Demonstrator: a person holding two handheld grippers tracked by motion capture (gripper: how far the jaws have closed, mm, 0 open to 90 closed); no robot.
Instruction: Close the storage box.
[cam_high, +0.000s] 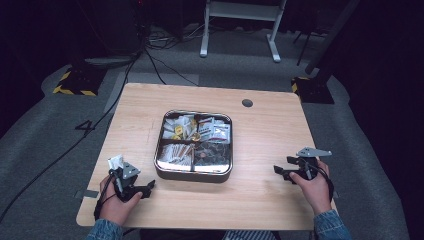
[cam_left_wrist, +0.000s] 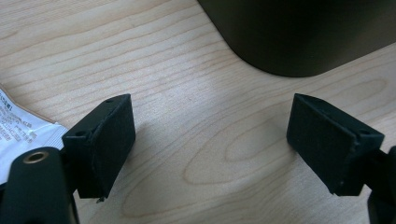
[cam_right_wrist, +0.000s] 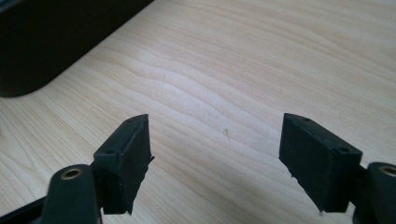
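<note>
Left gripper (cam_high: 148, 189) held wide open, nothing gripped, white sachet (cam_left_wrist: 21, 128) lying just beside its jaw, right gripper (cam_high: 279, 171) likewise spread, metal tray (cam_high: 193, 173) set between them.

In the high view the packets inside the divided tin (cam_high: 193, 172) are too small to read or tell apart, and the dark contents of its near right compartment cannot be identified. The left gripper view cuts the tin's dark wall (cam_left_wrist: 299, 37) at the top edge, and the white packet (cam_left_wrist: 21, 133) runs off the left edge, its print blurred beyond reading. The right gripper view shows just a corner of the tin (cam_right_wrist: 42, 42), cropped at top and left.
</note>
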